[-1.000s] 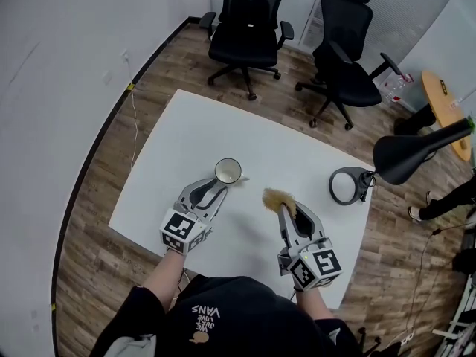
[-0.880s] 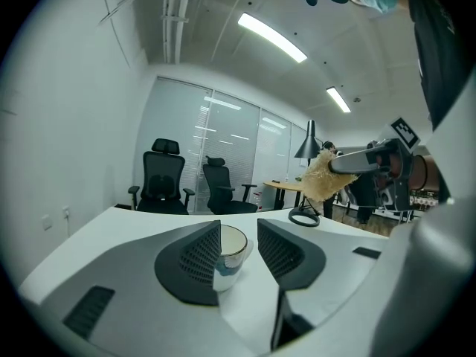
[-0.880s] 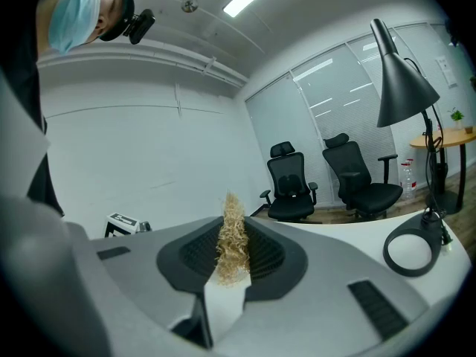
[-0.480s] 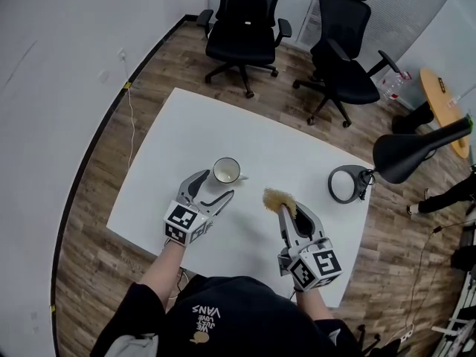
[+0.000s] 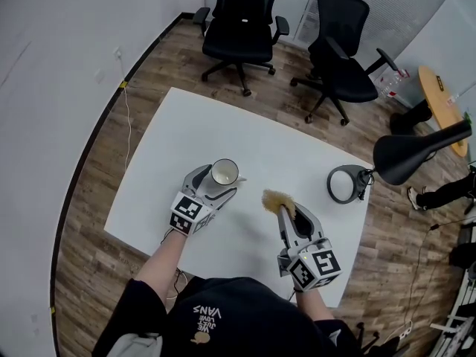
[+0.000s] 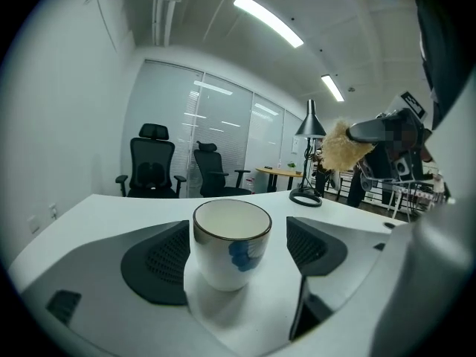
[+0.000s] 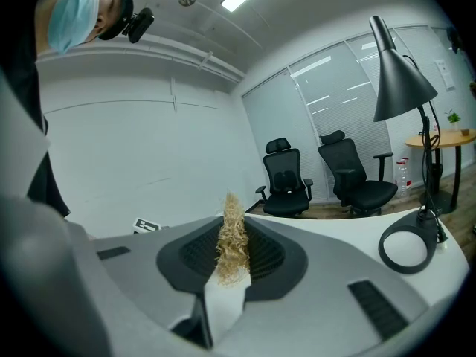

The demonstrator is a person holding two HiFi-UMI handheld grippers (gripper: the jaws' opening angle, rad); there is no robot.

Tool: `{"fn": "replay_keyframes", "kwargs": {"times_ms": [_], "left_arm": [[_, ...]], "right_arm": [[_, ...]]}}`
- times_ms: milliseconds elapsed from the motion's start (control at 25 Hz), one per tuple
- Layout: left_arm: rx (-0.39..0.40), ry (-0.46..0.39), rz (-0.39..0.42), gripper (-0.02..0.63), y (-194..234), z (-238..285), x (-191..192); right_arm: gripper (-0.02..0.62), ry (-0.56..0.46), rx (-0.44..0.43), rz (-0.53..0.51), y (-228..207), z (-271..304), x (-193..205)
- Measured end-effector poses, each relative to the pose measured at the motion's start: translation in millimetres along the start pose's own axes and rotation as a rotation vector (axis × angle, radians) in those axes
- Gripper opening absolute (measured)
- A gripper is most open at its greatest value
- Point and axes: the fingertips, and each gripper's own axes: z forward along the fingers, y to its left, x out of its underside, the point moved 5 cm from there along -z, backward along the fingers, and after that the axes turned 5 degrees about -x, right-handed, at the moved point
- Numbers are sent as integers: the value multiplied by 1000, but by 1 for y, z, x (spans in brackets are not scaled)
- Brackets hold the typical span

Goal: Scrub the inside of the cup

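A white cup (image 5: 224, 172) with a dark rim and a blue mark (image 6: 232, 244) stands upright on the white table (image 5: 245, 129). My left gripper (image 5: 213, 185) is open. Its jaws have just been opening, and the cup now stands between the two pads (image 6: 159, 262) with a gap on each side. My right gripper (image 5: 287, 211) hovers to the right of the cup and apart from it. It is shut on a tuft of tan fibrous scrubber (image 5: 277, 197), which sticks up between its pads (image 7: 233, 238).
A black desk lamp with a ring base (image 5: 343, 185) stands at the table's right edge, and its shade (image 5: 409, 156) hangs over the floor. Two black office chairs (image 5: 242, 22) (image 5: 343, 54) stand beyond the far edge. A round wooden table (image 5: 445, 106) is far right.
The left gripper's jaws have spread wide and the gripper has come forward and down, so its jaws now flank the cup. The cup and the right gripper have not moved.
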Motion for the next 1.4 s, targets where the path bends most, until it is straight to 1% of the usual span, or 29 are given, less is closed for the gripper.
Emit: {"fn": "replay_keyframes", "kwargs": {"times_ms": [240, 440, 560, 720, 880, 1200, 1400], "left_arm": [[22, 29, -12, 396, 1, 13, 8], [34, 50, -6, 396, 4, 22, 14], [43, 45, 0, 396, 6, 27, 15], [52, 34, 28, 396, 7, 32, 16], [49, 47, 60, 396, 6, 39, 19], [69, 64, 59, 394, 7, 44, 21], [68, 60, 58, 394, 8, 45, 22]], "right_arm": [[77, 11, -11, -2, 0, 6, 2], [77, 24, -19, -3, 0, 12, 3], [77, 30, -19, -3, 0, 14, 4], [77, 33, -18, 0, 0, 17, 5], [77, 36, -12, 4, -4, 14, 6], [77, 38, -1, 5, -7, 11, 7], [77, 35, -5, 2, -4, 10, 5]]}}
